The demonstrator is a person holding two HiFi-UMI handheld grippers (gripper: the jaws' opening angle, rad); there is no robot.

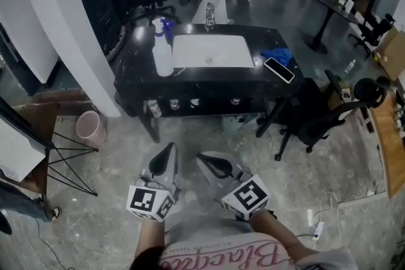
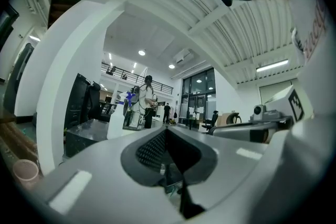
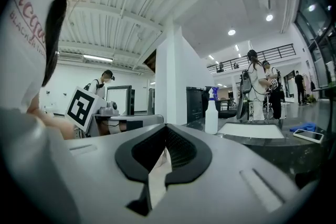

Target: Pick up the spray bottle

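A white spray bottle with a blue trigger head stands upright near the left end of the black table, beside a white mat. Both grippers are held low and close to the person, well short of the table, side by side and pointing toward it. My left gripper is shut and holds nothing. So is my right gripper. In the left gripper view the bottle is far off beyond the shut jaws. The right gripper view also has the bottle distant, up and right of its shut gripper.
On the table's right part lie a blue cloth and a phone; a clear bottle stands at the far edge. A black office chair sits right of the table, a pink bin and a white pillar to its left. People stand beyond.
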